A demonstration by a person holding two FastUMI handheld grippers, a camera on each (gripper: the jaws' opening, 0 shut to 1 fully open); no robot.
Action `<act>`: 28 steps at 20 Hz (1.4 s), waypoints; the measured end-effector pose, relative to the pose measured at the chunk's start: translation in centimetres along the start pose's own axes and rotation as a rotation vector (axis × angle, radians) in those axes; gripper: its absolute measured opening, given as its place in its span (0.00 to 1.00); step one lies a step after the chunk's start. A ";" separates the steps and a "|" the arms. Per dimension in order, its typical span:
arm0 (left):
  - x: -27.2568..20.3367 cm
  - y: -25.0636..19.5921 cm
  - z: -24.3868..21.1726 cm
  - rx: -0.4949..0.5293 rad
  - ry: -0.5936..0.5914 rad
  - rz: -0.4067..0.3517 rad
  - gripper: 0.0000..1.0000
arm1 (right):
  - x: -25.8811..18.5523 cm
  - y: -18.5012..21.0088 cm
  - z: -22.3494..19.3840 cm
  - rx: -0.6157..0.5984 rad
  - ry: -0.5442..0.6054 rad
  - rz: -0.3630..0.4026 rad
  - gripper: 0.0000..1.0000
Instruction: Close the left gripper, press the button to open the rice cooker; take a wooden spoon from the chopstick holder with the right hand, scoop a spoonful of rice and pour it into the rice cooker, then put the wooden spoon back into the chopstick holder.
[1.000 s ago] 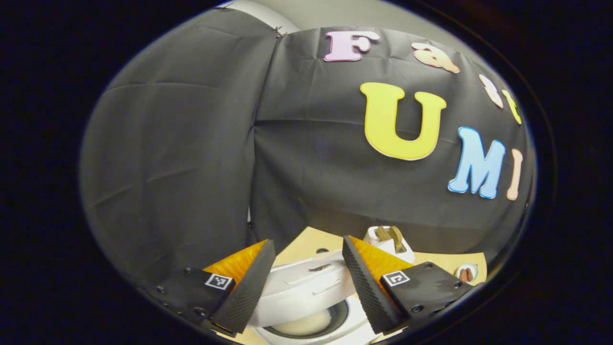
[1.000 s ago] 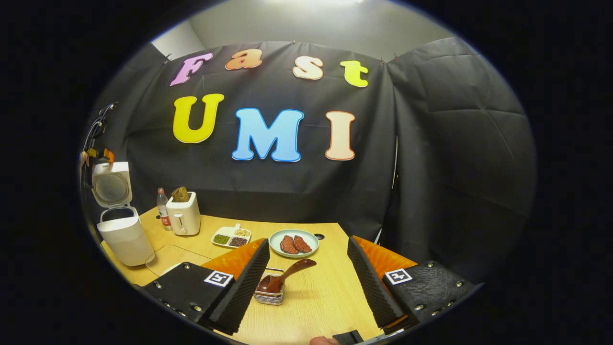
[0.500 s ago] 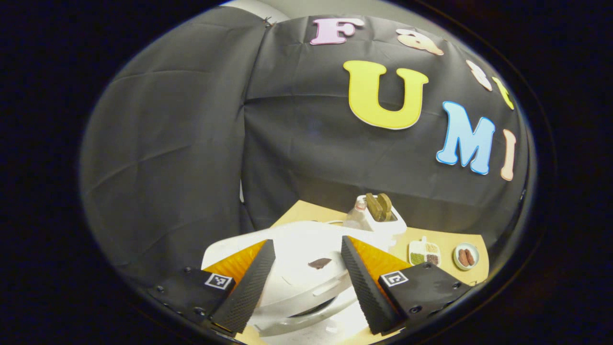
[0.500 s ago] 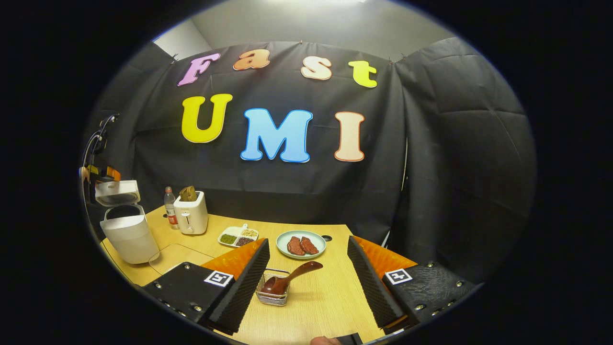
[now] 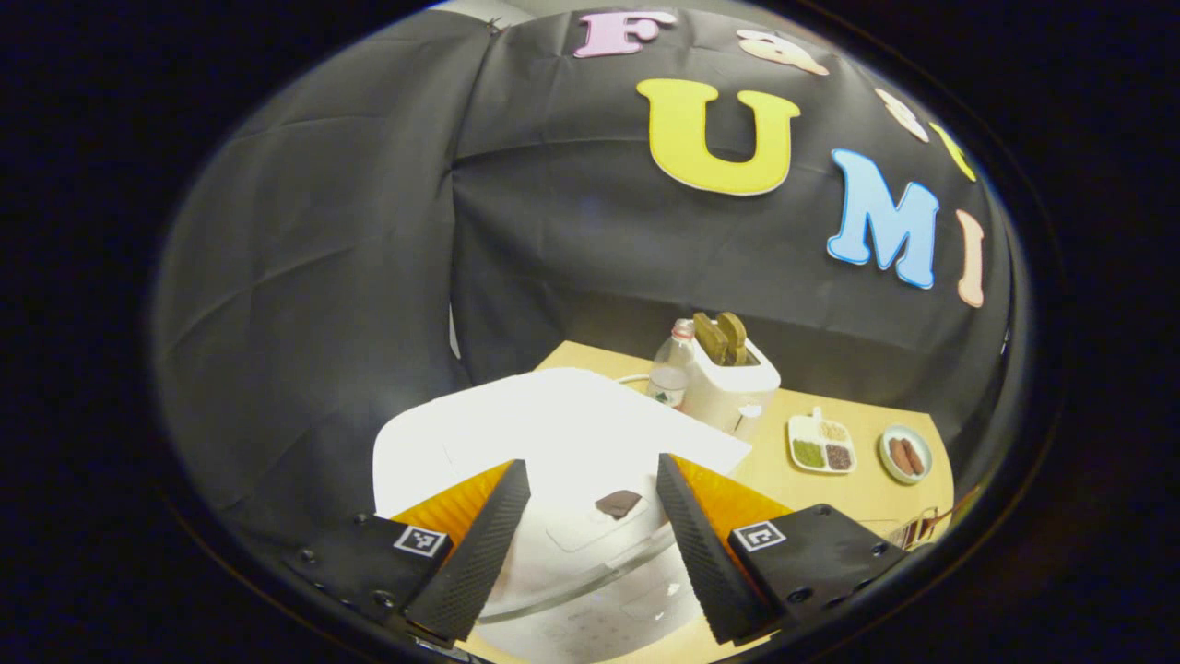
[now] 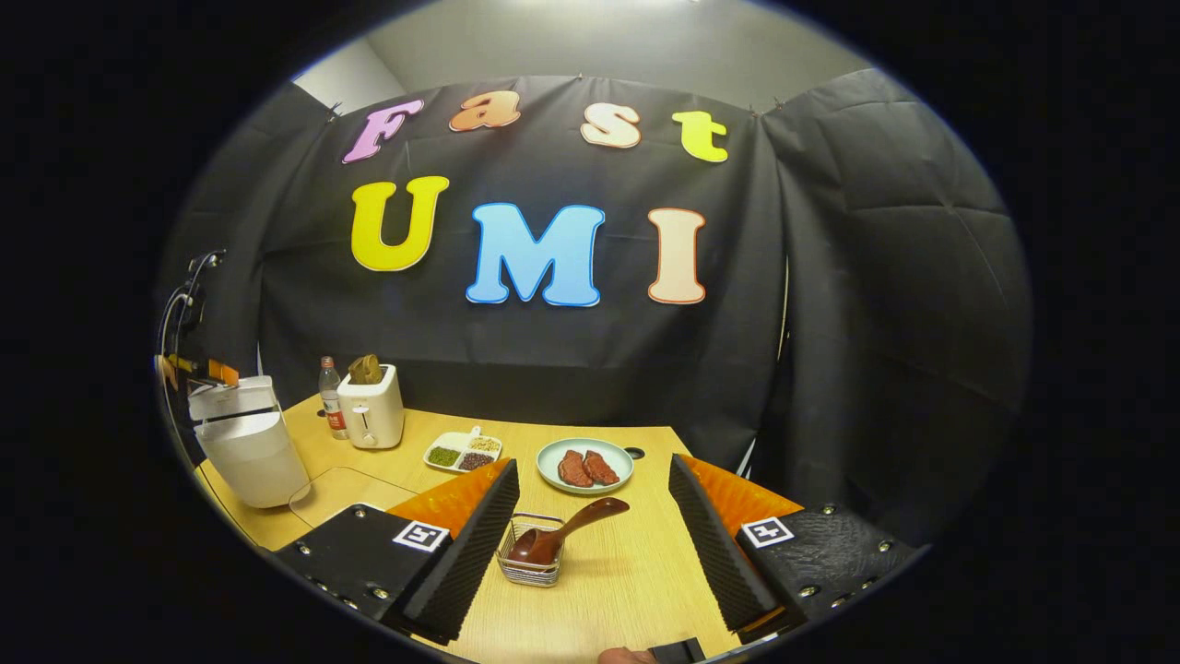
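Right gripper view: right gripper spread, holding nothing; between its fingers the spoon rests in the holder. Light, stiff, smooth wood; pinch the raised handle.

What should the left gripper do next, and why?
Probably press the lid down the last bit. It seems slightly raised over the cooker, the open left gripper hovers right above it, and the spoon already sits in the holder.

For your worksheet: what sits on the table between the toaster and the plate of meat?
The divided dish sits between toaster and plate, in the right gripper view.
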State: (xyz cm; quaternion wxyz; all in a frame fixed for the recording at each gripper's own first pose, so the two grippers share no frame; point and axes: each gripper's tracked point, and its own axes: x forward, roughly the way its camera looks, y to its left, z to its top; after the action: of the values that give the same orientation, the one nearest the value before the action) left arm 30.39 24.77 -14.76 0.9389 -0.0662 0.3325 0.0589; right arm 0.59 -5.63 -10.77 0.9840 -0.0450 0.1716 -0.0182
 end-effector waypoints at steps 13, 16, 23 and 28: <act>0.3 0.0 -2.5 0.046 -0.016 -0.006 0.99 | 0.0 2.0 -0.3 -0.009 0.019 0.025 0.99; 0.1 -0.7 -2.5 0.051 -0.032 -0.042 0.98 | -0.4 2.8 1.4 -0.006 -0.009 0.036 0.99; -9.2 -4.2 4.9 0.104 -0.314 -0.141 0.97 | -0.9 5.9 6.0 0.028 -0.092 0.085 0.99; -16.6 -8.2 6.8 0.105 -0.446 -0.239 0.99 | -1.9 8.6 8.2 0.048 -0.149 0.130 0.96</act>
State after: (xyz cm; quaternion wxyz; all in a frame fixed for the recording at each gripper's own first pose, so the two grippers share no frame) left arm 23.04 16.69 1.71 0.9915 -0.0418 0.1098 -0.0566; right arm 1.73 3.68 -3.20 0.9939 -0.0112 0.1001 0.0451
